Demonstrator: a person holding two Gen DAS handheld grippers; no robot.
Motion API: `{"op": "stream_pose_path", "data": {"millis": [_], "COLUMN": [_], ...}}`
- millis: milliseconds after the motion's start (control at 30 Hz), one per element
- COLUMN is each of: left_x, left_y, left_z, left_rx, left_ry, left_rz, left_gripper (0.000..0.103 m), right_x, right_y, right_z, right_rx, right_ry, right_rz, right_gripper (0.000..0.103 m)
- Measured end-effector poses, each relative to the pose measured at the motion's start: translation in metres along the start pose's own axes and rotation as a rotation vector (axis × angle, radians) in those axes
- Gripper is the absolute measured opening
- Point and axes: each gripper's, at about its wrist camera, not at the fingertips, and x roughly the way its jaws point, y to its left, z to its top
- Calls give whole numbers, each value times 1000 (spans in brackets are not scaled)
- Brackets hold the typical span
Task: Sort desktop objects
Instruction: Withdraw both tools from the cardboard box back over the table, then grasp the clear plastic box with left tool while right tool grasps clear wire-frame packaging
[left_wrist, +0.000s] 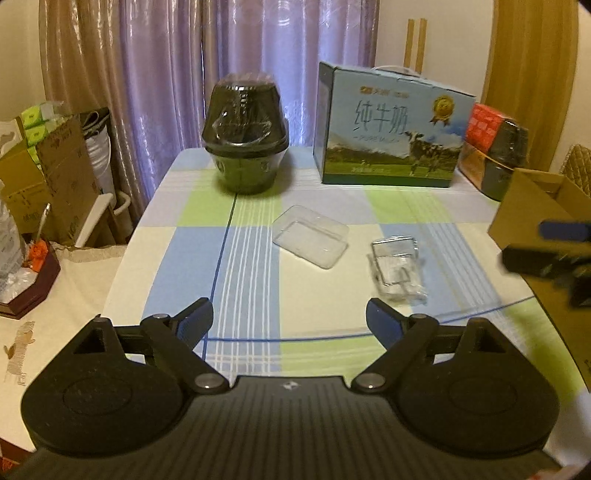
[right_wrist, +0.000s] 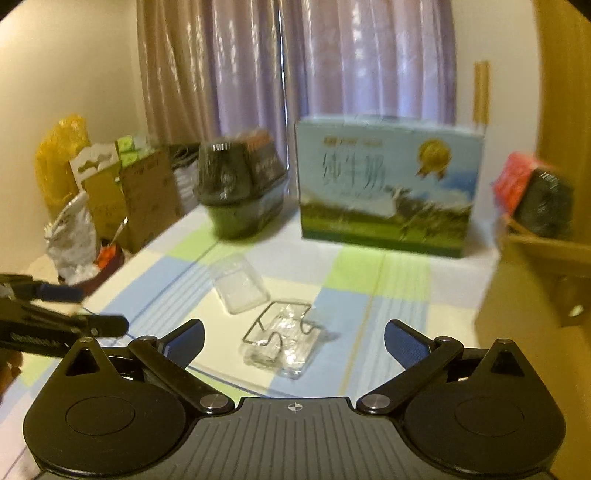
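The left gripper (left_wrist: 290, 320) hovers level over the near edge of the checked tablecloth (left_wrist: 251, 266), its blue-padded fingers (left_wrist: 194, 325) spread wide with nothing between them. The right gripper (right_wrist: 293, 341) is likewise wide and empty, tilted slightly down toward the table; in the left wrist view it shows at the far right edge, blurred, in front of a cardboard box (left_wrist: 532, 206).

Ahead and to the left of the left gripper stands a stack of dark bowls in plastic wrap (left_wrist: 245, 136). Further right, at the back of the table, is a blue milk carton case (left_wrist: 391, 129), and beyond it to the right a red package beside a dark container (left_wrist: 506, 158). Nothing blocks either gripper's way forward.

The clear plastic box (left_wrist: 312, 240) lies flat on the cloth just ahead of the left gripper, a little right of its centre line. The wire stand in a clear bag (right_wrist: 282, 339) lies right of that box, apart from it, directly in front of the right gripper and just beyond its open fingertips.
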Motion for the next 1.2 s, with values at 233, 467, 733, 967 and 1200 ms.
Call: {"op": "stream_pose_path", "data": {"millis": [233, 467, 733, 967, 1200], "left_x": [38, 72, 99, 115, 132], "left_y": [14, 23, 16, 10, -5], "left_z": [12, 13, 6, 8, 11], "left_rx": [40, 29, 50, 2, -21], "left_ry": [-6, 2, 2, -18, -22], "left_rz": [-33, -72, -89, -93, -100], "left_gripper": [88, 91, 92, 93, 93], "right_x": [64, 106, 124, 129, 129], "right_y": [0, 5, -5, -18, -30], "right_z": [-13, -27, -32, -29, -24], "right_rx": [-95, -211, -227, -150, -98], "right_ry": [24, 23, 4, 7, -28], "right_rz": [46, 106, 105, 111, 61], "right_gripper": [101, 101, 101, 58, 50]}}
